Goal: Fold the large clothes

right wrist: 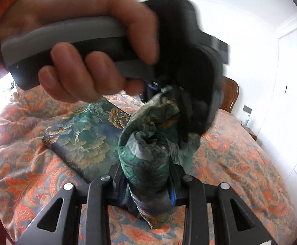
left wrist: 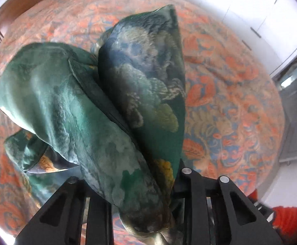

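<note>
A large green satin garment with blue and gold cloud print hangs bunched over a bed. My left gripper is shut on a gathered fold of it, which drapes away from the fingers in two lobes. My right gripper is shut on another bunched part of the garment. The left gripper, held in a hand, shows just above in the right wrist view, close to the right one. The rest of the garment lies on the bed.
The bed has an orange and blue paisley cover. A wooden headboard stands at its far end, also seen in the right wrist view. White wardrobe doors line the wall. An orange sleeve is at lower right.
</note>
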